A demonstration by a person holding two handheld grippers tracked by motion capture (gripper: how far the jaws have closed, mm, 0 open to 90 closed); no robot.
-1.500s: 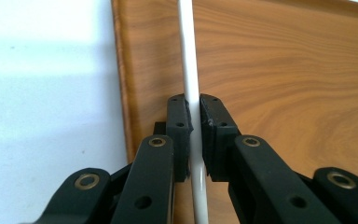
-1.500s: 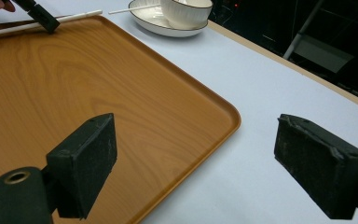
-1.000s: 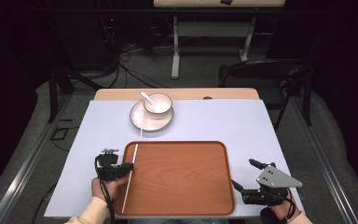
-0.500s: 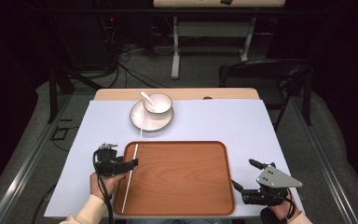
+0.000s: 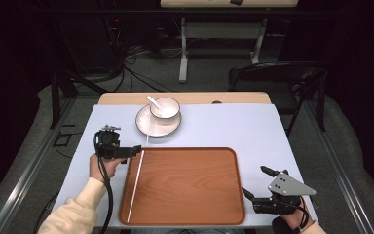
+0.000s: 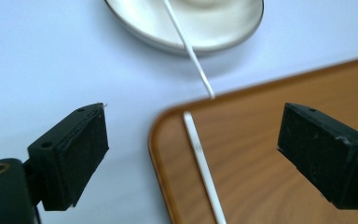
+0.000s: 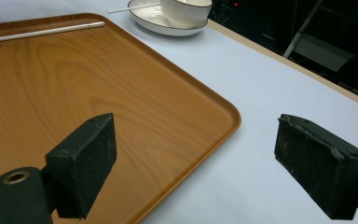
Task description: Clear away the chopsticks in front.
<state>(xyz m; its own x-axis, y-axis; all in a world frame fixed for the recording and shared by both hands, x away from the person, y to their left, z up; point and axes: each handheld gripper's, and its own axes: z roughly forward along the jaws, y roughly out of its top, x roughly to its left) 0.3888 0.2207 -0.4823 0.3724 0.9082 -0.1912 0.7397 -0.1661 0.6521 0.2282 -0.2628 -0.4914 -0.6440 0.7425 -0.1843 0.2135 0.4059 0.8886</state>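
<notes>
High view: the left gripper (image 5: 137,150) has just been opening, nothing between its jaws; one white chopstick (image 5: 135,185) lies released on the wooden tray (image 5: 190,214) beneath it, another leans on the plate (image 5: 143,127) beyond. The right gripper (image 5: 255,185) waits, jaws apart.

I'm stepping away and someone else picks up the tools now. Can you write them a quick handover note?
Left tool: jaws just opened, nothing between them, above the tray's far-left corner.
Right tool: open, empty, off the tray's near-right corner.
White chopstick: lies inside the wooden tray along its left side.
Second chopstick: one end on the plate, which bears the bowl and spoon.
Done: one chopstick in the tray. Left: probably the second.
</notes>
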